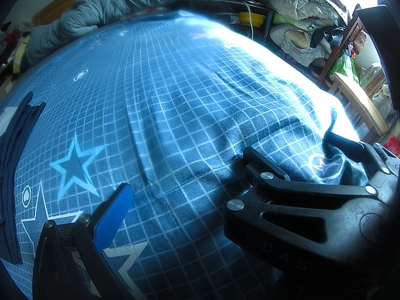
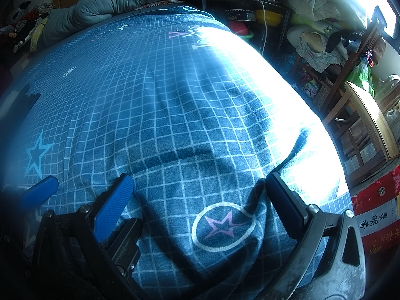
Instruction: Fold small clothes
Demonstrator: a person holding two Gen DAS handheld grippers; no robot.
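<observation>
— What are your claws doing?
— My right claw (image 2: 197, 200) gapes wide over the woven grid bedsheet (image 2: 155, 105); my left claw (image 1: 187, 187) is spread too, empty.
— The clothes?
— A dark navy garment (image 1: 11, 155) lies far left; a puffy grey quilt (image 1: 105, 7) beyond.

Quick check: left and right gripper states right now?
Left gripper: open, holding nothing.
Right gripper: open, fingers either side of a bulge in the sheet, not clamped.
</observation>
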